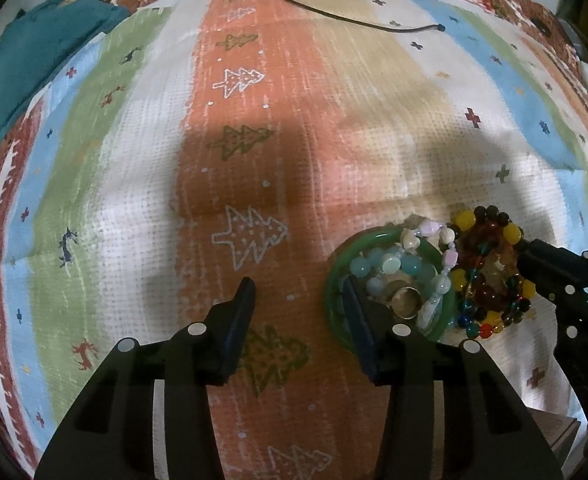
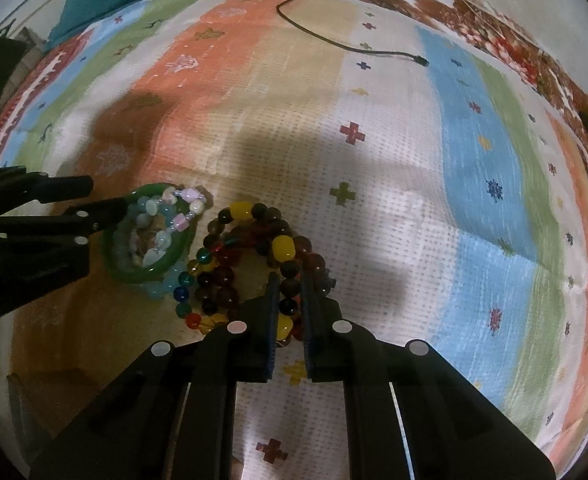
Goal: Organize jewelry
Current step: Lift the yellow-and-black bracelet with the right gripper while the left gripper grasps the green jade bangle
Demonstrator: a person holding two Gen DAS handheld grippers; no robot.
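Through the left wrist camera, our left gripper [image 1: 298,300] stands wide open with nothing between its fingers. Its right finger reaches over the rim of the green bangle [image 1: 336,280], while the other finger sits on bare patterned cloth [image 1: 134,160]. Inside the bangle lie pale blue beads [image 1: 390,266], a pink and white bracelet [image 1: 434,236] and a silver ring [image 1: 406,300]. Just beside the bangle, touching it, is the dark red and yellow bead bracelet [image 1: 490,272], with our right gripper [image 1: 534,268] coming in from its far side.

Through the right wrist camera, our right gripper [image 2: 290,296] is nearly closed, its fingers set either side of a strand of the dark red and yellow bead bracelet [image 2: 254,256]. We judge it has hold of that strand, though the squeeze itself is not plain. The green bangle [image 2: 114,264] lies to the left, with our left gripper [image 2: 94,204] at its rim.

We judge that we are separating the heap, one piece at a time. The next move calls for lifting the beaded bracelet clear without dragging its neighbours, perhaps with the left gripper steadying the bangle.
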